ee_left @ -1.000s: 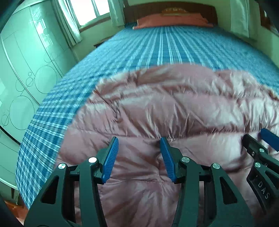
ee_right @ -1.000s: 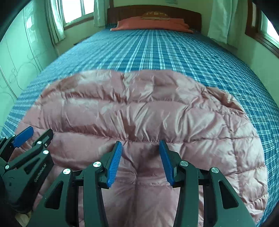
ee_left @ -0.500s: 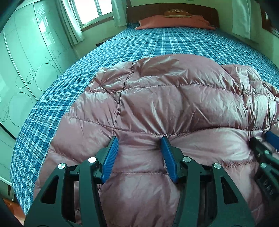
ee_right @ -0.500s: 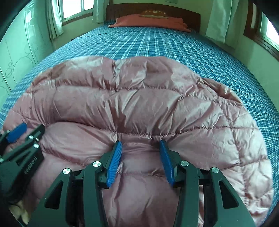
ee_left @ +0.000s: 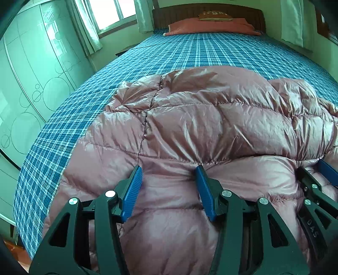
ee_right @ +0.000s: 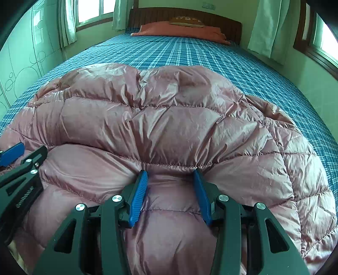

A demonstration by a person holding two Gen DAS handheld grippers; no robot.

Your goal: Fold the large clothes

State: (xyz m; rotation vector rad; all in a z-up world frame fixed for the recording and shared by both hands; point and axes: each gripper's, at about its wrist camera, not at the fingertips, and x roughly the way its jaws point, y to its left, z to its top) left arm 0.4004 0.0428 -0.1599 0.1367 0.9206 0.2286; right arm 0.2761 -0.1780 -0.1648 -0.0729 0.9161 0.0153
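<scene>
While a puffy, glossy dusty-pink quilted down coat (ee_left: pixel 211 131) lies spread over the near end of the blue-and-white plaid bedspread (ee_left: pixel 190 50), both claws bear on its near edge. From the left wrist view, the left gripper (ee_left: pixel 166 182) has a fold of the pink fabric bulging up between its blue ribbed pads; its jaws have just been opening a little, and whether the pads still press the cloth I cannot tell. At 3 o'clock in that view the right gripper (ee_left: pixel 323 175) pokes in, just beside it. Seen from the right wrist view, the right gripper pinches a raised fold of the coat, puckered at the stitched seam, and the left one sits at 9 o'clock. At 12 o'clock, well apart from the coat, an orange-red pillow (ee_right: pixel 181 29) rests against the dark wooden headboard (ee_right: pixel 211 18).
</scene>
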